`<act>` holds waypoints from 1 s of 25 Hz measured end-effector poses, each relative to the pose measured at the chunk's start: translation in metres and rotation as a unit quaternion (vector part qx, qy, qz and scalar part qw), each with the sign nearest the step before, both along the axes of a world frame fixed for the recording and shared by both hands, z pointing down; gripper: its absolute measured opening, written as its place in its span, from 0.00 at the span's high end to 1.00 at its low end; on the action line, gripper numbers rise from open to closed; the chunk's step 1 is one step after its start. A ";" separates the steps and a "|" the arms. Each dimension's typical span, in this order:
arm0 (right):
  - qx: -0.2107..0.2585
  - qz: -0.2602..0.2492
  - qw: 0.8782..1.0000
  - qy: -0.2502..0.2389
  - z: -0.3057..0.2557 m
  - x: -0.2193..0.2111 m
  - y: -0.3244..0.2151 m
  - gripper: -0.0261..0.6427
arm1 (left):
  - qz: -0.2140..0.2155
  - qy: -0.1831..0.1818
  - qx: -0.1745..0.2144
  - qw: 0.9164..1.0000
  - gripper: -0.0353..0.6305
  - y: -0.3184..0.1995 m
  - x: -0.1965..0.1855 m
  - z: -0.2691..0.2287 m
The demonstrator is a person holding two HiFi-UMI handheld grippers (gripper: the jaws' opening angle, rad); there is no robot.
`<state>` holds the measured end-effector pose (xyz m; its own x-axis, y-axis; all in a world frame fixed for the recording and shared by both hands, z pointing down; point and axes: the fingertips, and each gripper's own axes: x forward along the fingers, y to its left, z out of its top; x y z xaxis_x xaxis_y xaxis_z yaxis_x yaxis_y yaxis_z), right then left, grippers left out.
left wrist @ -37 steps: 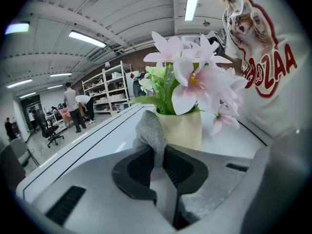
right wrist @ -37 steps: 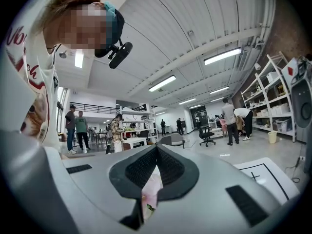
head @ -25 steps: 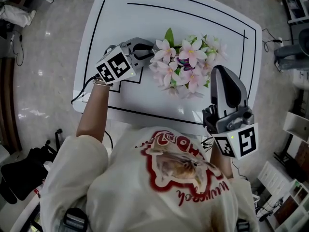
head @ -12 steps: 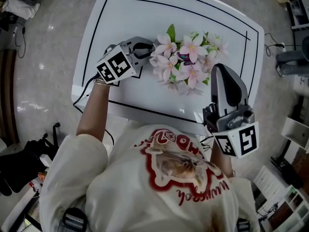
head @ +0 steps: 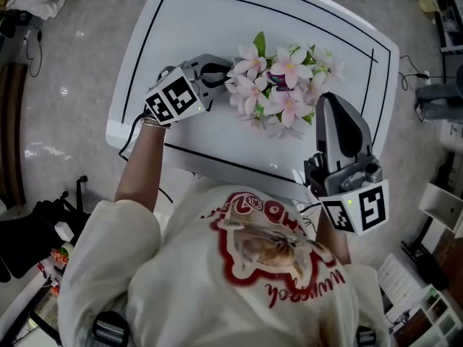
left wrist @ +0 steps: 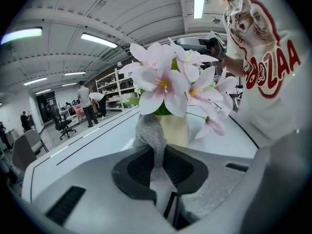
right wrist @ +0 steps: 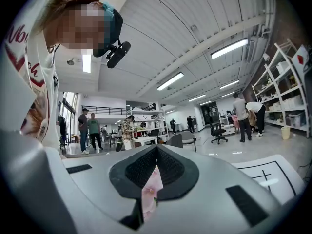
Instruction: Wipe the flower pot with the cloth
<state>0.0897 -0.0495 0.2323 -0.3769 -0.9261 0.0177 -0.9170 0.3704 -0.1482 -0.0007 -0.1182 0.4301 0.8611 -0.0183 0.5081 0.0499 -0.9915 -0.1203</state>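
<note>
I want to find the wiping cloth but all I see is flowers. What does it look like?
Find the big white table, then the cream flower pot under the pink flowers. Beside the pot, pinched by the left gripper, is the cloth: a small grey knitted-looking strip, the only grey soft thing among smooth pot and petals.

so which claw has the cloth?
The left claw: it pinches the grey knitted cloth at the cream flower pot. The right claw is shut with no cloth.
</note>
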 end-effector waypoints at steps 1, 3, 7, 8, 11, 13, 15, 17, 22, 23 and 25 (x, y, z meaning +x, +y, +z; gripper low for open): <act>0.000 -0.002 1.000 0.000 0.000 -0.001 0.001 0.96 | -0.002 0.000 0.000 1.000 0.88 0.001 -0.001 0.000; 0.000 -0.006 1.000 0.000 0.000 -0.001 0.002 0.96 | -0.007 0.001 0.001 1.000 0.88 0.002 -0.001 0.000; -0.001 -0.010 1.000 -0.001 0.002 0.000 0.005 0.96 | -0.016 0.001 0.002 1.000 0.88 0.005 -0.002 0.000; -0.001 -0.011 1.000 -0.001 0.002 0.000 0.006 0.96 | -0.018 0.000 0.002 1.000 0.88 0.006 -0.002 0.001; -0.001 -0.016 1.000 -0.002 0.002 0.000 0.009 0.96 | -0.024 -0.001 0.001 1.000 0.88 0.009 -0.003 0.000; -0.002 -0.018 1.000 -0.004 0.002 0.000 0.010 0.96 | -0.029 -0.001 0.002 1.000 0.88 0.010 -0.004 0.000; -0.003 -0.021 1.000 -0.005 0.003 -0.001 0.013 0.96 | -0.033 -0.002 0.003 0.999 0.88 0.012 -0.004 0.000; -0.003 -0.024 1.000 -0.006 0.004 -0.002 0.015 0.96 | -0.036 -0.004 0.003 0.999 0.88 0.014 -0.005 0.000; -0.003 -0.029 1.000 -0.007 0.004 -0.001 0.020 0.96 | -0.039 -0.005 0.006 0.999 0.88 0.022 -0.005 0.002; -0.003 -0.030 1.000 -0.008 0.004 0.000 0.021 0.96 | -0.042 -0.008 0.006 0.999 0.88 0.022 -0.006 0.002; -0.003 -0.031 0.999 -0.008 0.005 0.000 0.024 0.96 | -0.045 -0.010 0.006 0.999 0.88 0.024 -0.006 0.002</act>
